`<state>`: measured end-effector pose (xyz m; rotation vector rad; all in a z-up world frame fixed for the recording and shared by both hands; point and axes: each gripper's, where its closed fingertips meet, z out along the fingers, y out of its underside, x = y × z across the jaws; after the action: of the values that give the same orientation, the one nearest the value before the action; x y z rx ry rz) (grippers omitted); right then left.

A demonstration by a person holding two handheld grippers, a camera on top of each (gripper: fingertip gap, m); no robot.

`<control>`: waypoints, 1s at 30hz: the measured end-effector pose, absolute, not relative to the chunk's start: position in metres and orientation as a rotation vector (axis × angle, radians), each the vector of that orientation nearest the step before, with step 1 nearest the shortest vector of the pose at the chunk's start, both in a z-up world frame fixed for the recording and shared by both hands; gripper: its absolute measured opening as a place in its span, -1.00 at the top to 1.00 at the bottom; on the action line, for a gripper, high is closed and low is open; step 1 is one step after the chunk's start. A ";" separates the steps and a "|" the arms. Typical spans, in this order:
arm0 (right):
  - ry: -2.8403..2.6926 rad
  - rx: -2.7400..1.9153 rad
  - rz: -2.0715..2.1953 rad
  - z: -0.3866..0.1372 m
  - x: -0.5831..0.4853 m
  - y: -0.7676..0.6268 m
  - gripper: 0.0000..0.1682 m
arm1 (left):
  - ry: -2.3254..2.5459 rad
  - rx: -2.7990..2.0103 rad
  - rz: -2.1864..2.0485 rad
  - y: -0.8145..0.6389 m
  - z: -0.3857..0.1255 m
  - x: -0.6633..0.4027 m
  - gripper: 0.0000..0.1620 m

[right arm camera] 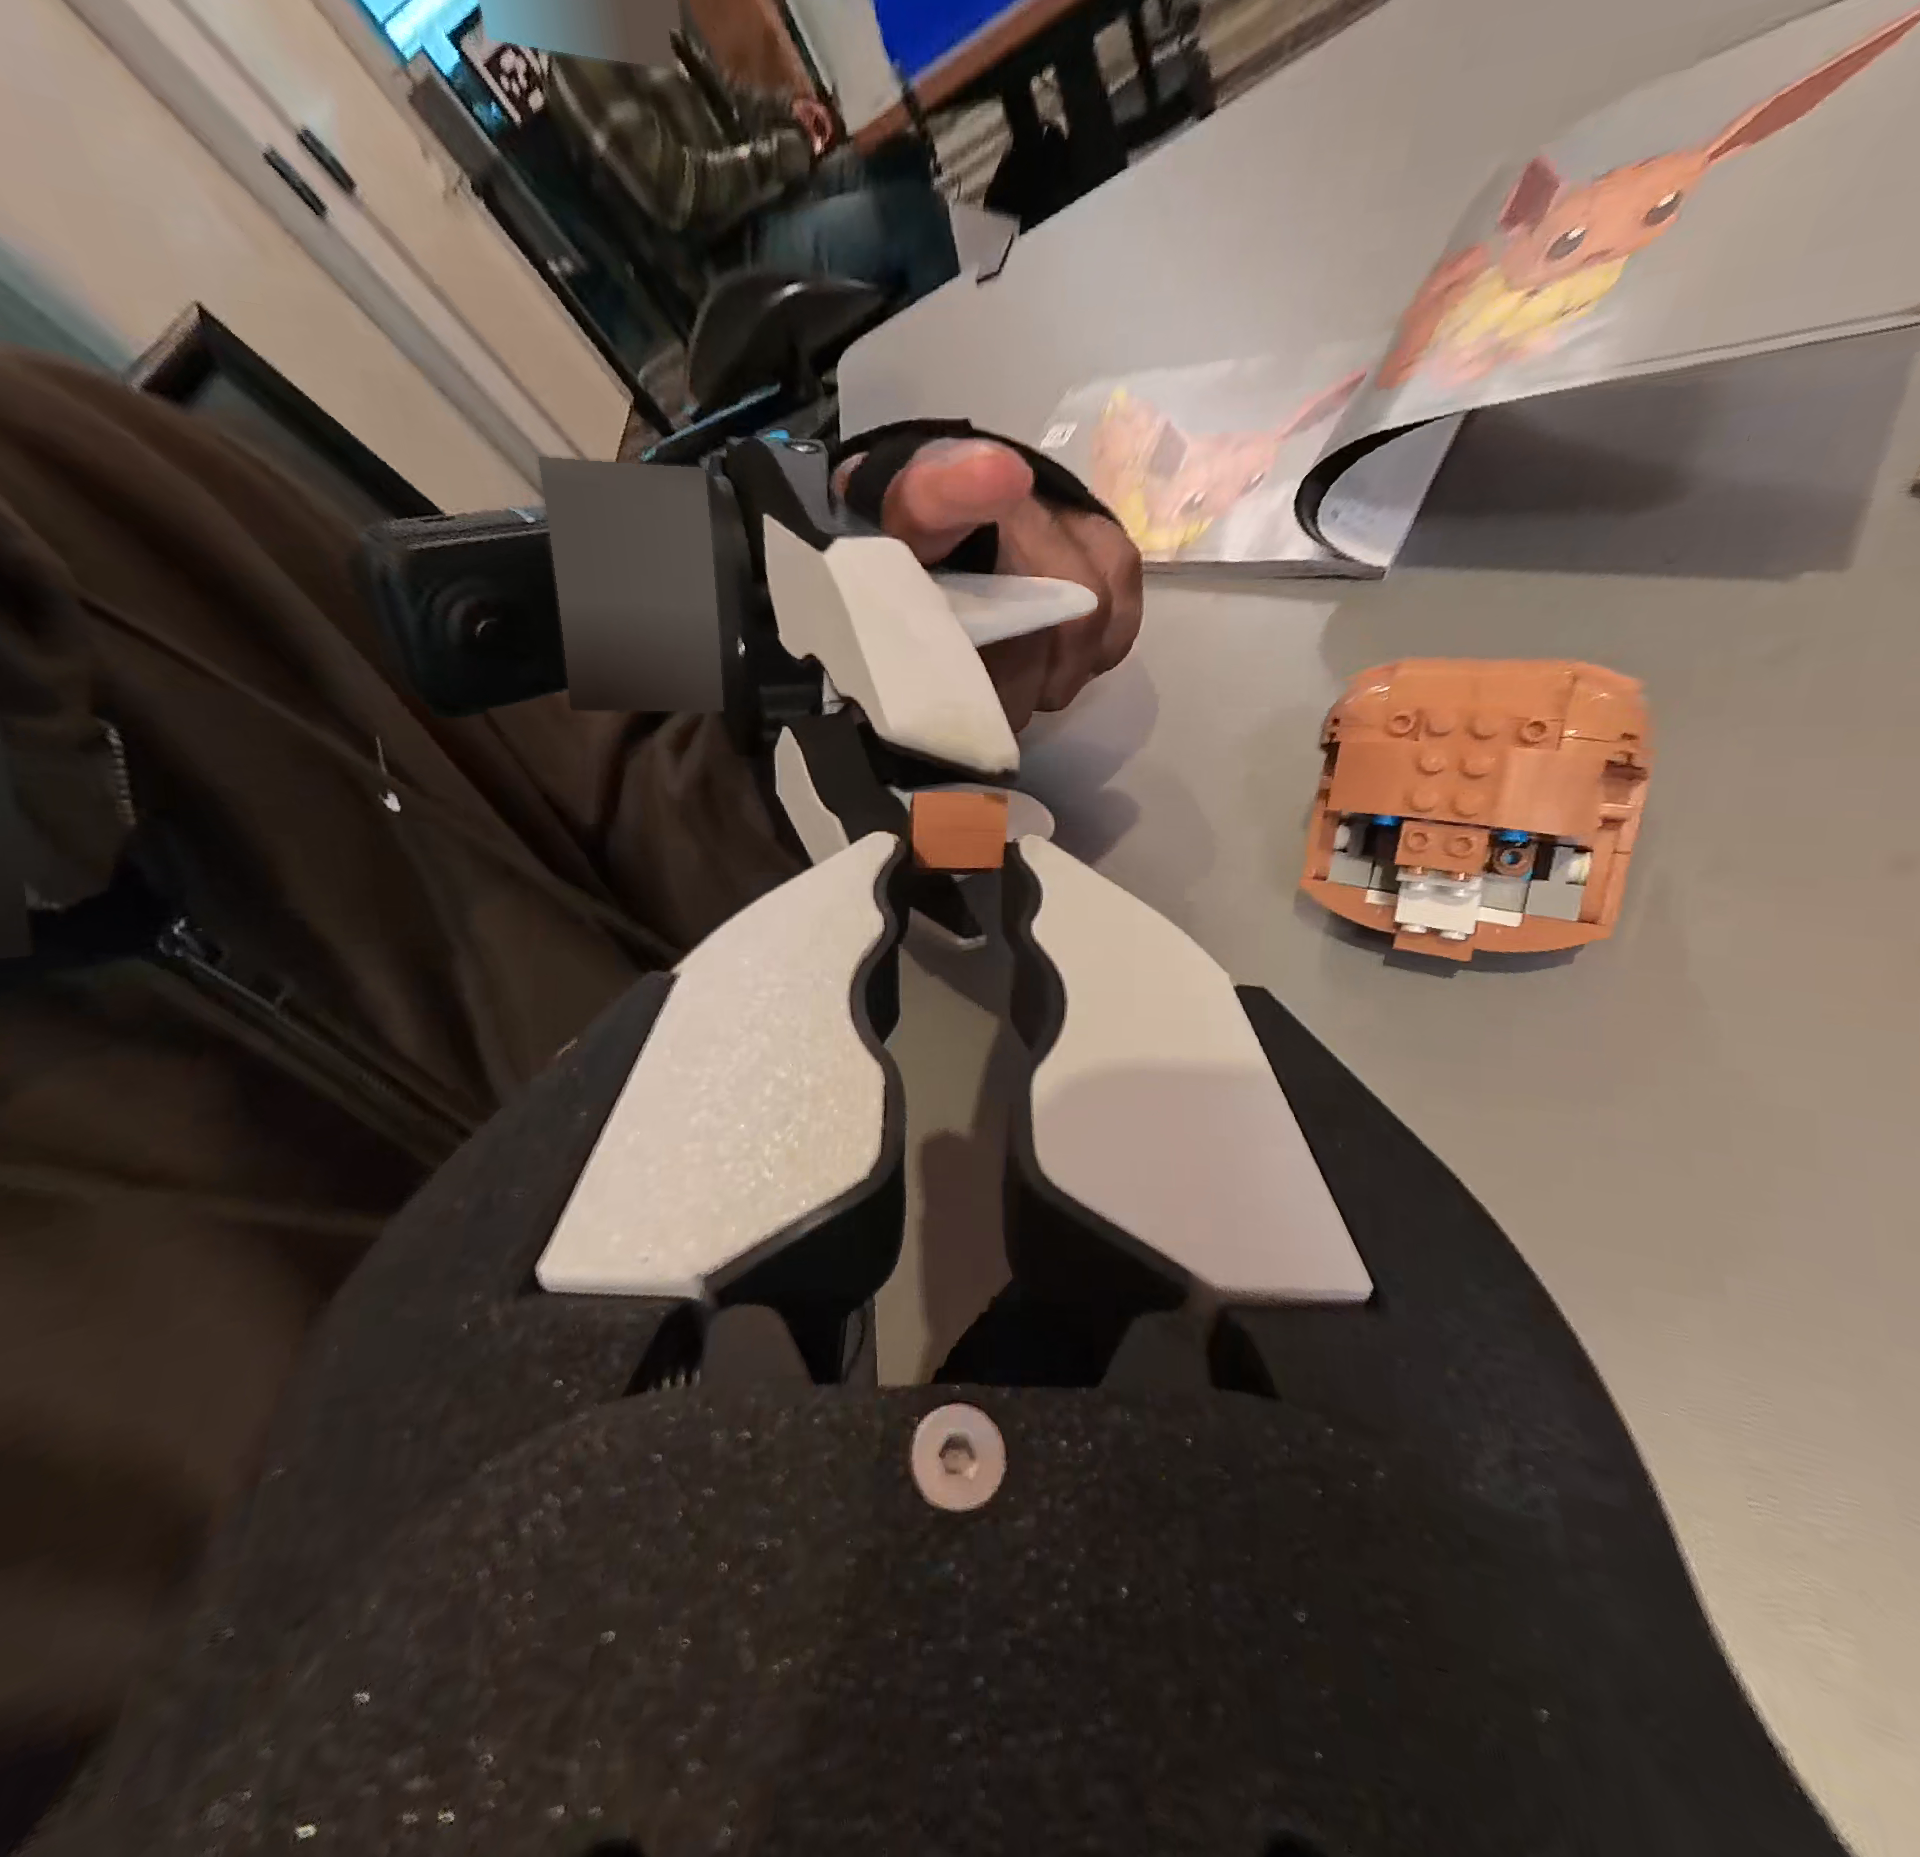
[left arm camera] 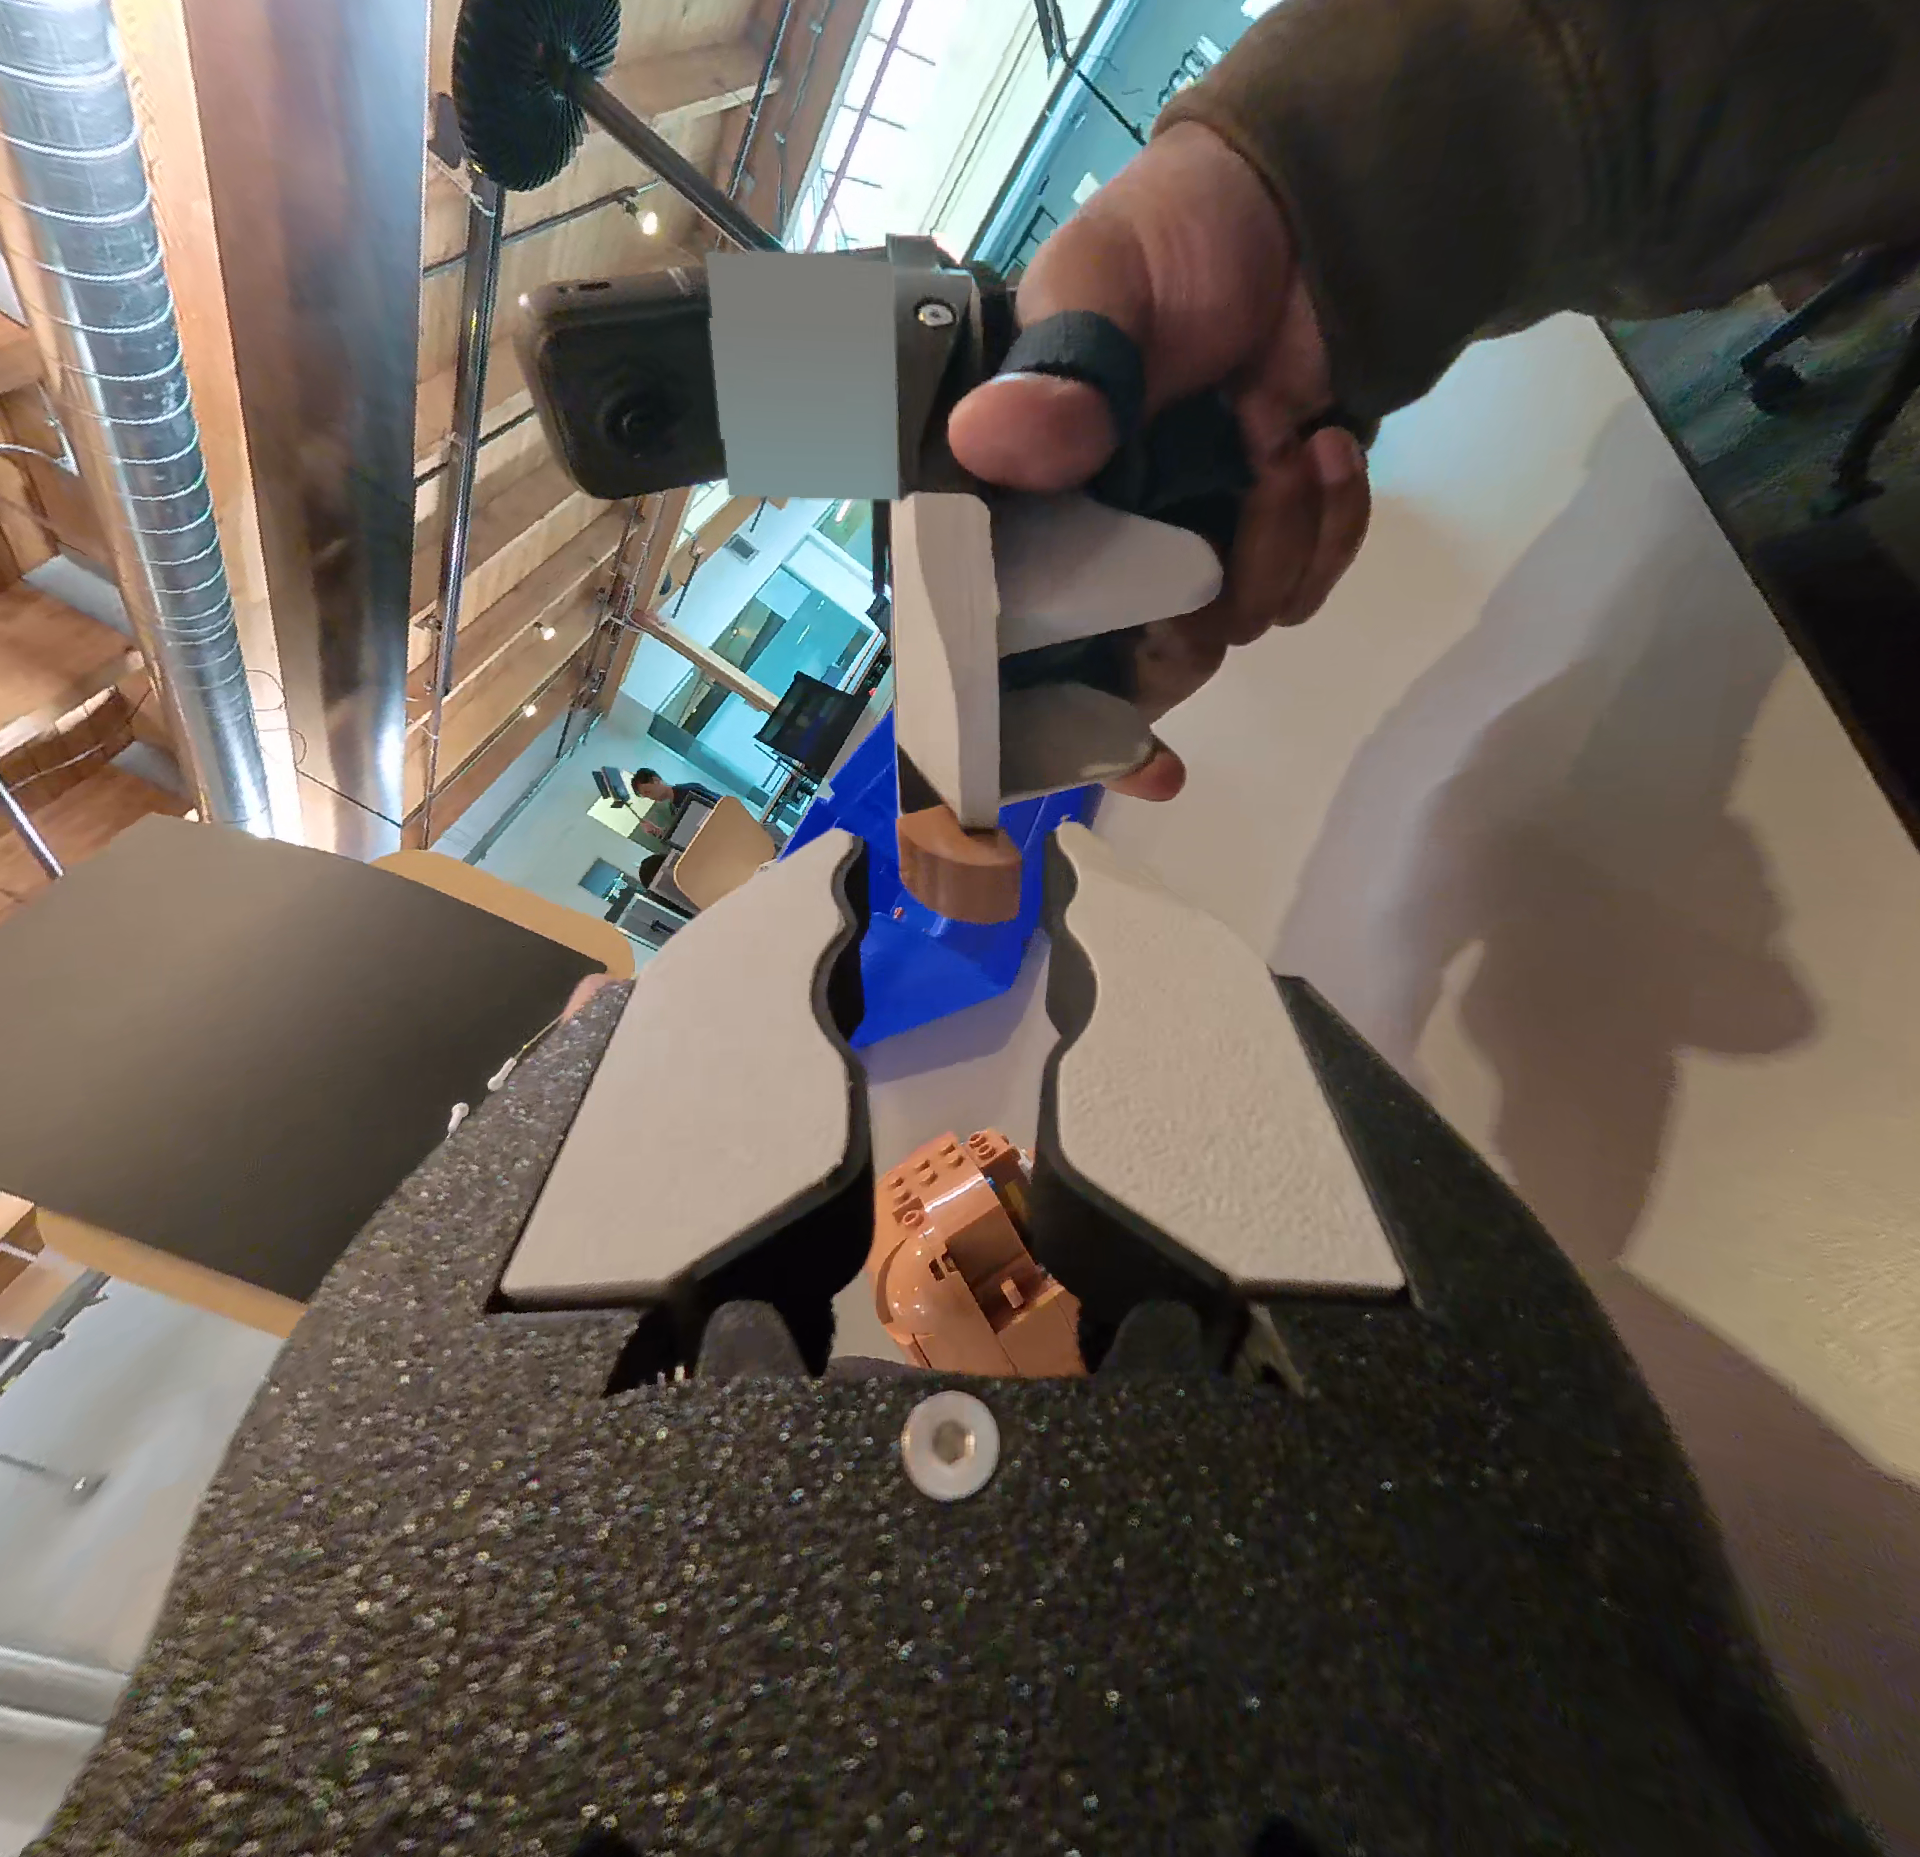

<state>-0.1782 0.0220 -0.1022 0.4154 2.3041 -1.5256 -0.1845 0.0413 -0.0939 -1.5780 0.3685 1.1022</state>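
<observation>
A small brown brick piece point(left arm camera: 951, 882) is pinched at the tips of my right gripper point(right arm camera: 958, 853), which is shut on it and holds it above the grey table point(right arm camera: 1558, 1184). The piece also shows in the right wrist view point(right arm camera: 956, 833). My left gripper point(left arm camera: 958, 862) is open, its two fingers standing on either side of the piece with a gap. In the left wrist view my right gripper point(left arm camera: 971, 820) comes down from above, held by a hand point(left arm camera: 1195, 373). A brown brick-built model point(right arm camera: 1475, 799) lies on the table to the right; it also shows under my left gripper point(left arm camera: 966, 1257).
An open picture booklet point(right arm camera: 1455, 353) lies at the back of the table. A blue bin point(left arm camera: 935, 976) stands behind the piece. A black-backed chair point(left arm camera: 208, 1028) is at the left. A person point(right arm camera: 727, 166) sits in the background beyond the table's edge.
</observation>
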 end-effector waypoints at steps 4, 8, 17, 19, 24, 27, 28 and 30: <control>2.304 0.414 -1.525 -0.102 -0.177 0.020 0.82 | 0.391 -1.583 1.136 0.042 -0.095 -0.185 0.73; 2.249 0.438 -1.578 -0.097 -0.180 0.018 0.81 | 0.380 -1.569 1.196 0.038 -0.089 -0.188 0.73; 2.192 0.476 -1.599 -0.096 -0.179 0.016 0.82 | 0.390 -1.561 1.252 0.036 -0.087 -0.189 0.74; 2.202 0.463 -1.605 -0.096 -0.178 0.016 0.82 | 0.381 -1.566 1.230 0.036 -0.087 -0.188 0.74; 2.148 0.338 -1.640 -0.088 -0.168 0.014 0.82 | 0.327 -1.533 1.029 0.035 -0.079 -0.178 0.74; 2.096 0.279 -1.639 -0.085 -0.162 0.013 0.81 | 0.300 -1.518 0.888 0.034 -0.077 -0.171 0.74; 2.088 0.273 -1.638 -0.086 -0.162 0.013 0.81 | 0.289 -1.524 0.862 0.033 -0.077 -0.171 0.74; 2.086 0.243 -1.650 -0.086 -0.161 0.015 0.82 | 0.258 -1.534 0.793 0.032 -0.078 -0.171 0.75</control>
<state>-0.1612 0.0149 -0.0856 0.2432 2.0861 -1.6500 -0.1707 0.0316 -0.0776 -1.5338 0.2583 0.7934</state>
